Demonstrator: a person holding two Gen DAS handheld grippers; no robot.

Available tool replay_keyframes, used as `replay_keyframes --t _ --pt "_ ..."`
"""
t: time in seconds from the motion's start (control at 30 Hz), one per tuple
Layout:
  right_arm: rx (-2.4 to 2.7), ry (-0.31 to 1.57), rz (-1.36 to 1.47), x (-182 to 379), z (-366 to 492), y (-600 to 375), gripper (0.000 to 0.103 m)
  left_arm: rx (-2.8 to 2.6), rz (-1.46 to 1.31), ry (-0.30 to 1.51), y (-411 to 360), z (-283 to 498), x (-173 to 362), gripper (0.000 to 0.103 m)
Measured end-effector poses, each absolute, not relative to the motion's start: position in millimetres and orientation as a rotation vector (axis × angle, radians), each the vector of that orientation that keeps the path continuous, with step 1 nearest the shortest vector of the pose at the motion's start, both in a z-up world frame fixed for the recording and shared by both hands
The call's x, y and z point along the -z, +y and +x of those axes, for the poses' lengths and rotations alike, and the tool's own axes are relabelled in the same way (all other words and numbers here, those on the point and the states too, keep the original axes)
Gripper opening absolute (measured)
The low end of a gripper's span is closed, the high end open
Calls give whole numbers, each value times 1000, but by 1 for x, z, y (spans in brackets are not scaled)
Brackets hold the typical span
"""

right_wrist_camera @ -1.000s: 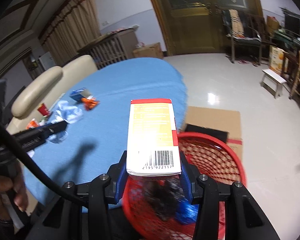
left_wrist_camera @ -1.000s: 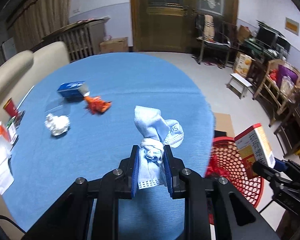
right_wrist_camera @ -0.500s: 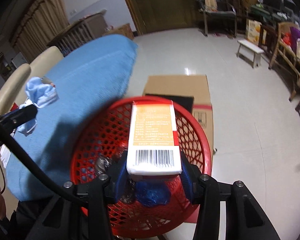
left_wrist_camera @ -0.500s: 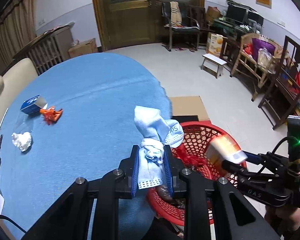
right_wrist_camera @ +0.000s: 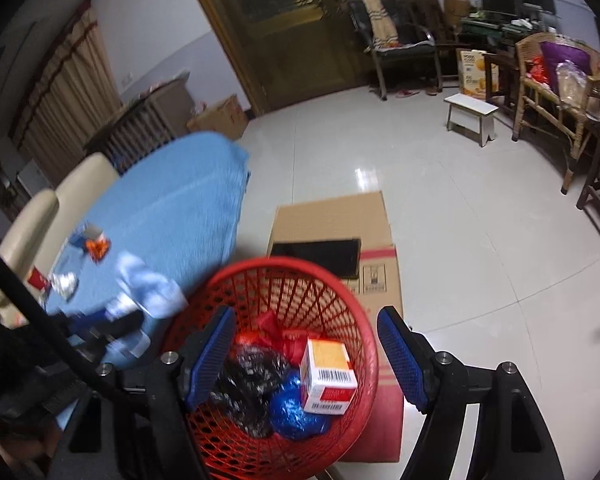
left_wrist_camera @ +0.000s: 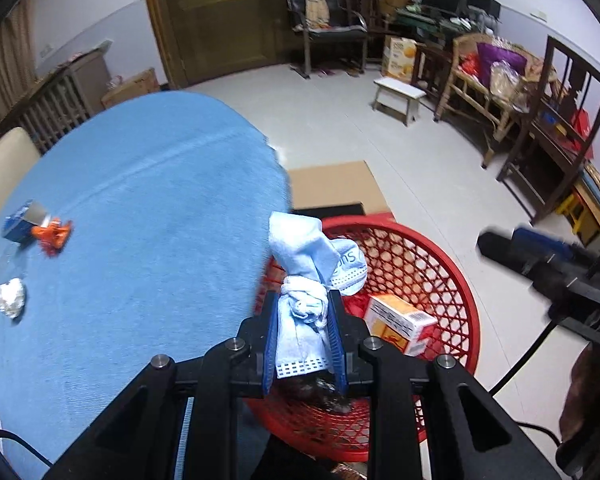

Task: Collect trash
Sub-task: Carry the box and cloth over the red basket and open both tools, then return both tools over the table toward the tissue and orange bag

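The right gripper [right_wrist_camera: 304,360] hangs above the red basket [right_wrist_camera: 364,320], fingers opening, nothing between them; the carton [right_wrist_camera: 327,376] lies inside. The left gripper [left_wrist_camera: 303,334] pinches blue masks [left_wrist_camera: 304,280] over the near rim. Next, likely release there; scraps on the desk [left_wrist_camera: 140,216] remain.

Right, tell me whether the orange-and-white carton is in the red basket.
In. The orange-and-white cardboard carton lies inside the red mesh plastic basket, on the trash.

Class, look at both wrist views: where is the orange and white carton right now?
The orange and white carton lies inside the red mesh basket on the floor, beside a blue crumpled bag; in the left wrist view it sits right of the held face mask.
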State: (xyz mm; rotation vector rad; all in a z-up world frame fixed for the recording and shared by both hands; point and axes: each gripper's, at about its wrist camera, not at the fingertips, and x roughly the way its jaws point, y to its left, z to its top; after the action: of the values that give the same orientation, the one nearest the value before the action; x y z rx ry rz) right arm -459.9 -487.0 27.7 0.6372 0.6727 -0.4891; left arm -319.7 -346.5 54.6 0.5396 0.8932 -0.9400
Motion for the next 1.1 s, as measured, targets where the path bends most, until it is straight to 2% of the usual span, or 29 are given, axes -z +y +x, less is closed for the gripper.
replay_keyframes --t 0.03,0.07,0.1,0.17,0.4,0.63,0.93,1.1 --pt "492 661 642 -30 -459 -491 77 957 541 907 -350 -320 -52 28" --pt "496 650 645 -33 -461 -492 77 980 547 925 -354 -322 -47 35" --pt "502 636 648 -37 -463 -493 77 987 565 939 -358 -323 -43 54" --pt "509 622 653 -41 -465 -497 77 992 585 934 -362 -324 -39 74" --pt "509 593 652 -57 -464 -499 77 959 499 894 -330 -303 -64 74" --pt "413 611 618 -66 -427 -472 77 799 363 818 -244 -258 -96 75" --pt "228 688 501 -78 -351 -399 77 505 183 824 -112 -195 -93 75" --pt "140 742 416 -80 -309 -358 77 423 100 829 -70 -176 -88 75"
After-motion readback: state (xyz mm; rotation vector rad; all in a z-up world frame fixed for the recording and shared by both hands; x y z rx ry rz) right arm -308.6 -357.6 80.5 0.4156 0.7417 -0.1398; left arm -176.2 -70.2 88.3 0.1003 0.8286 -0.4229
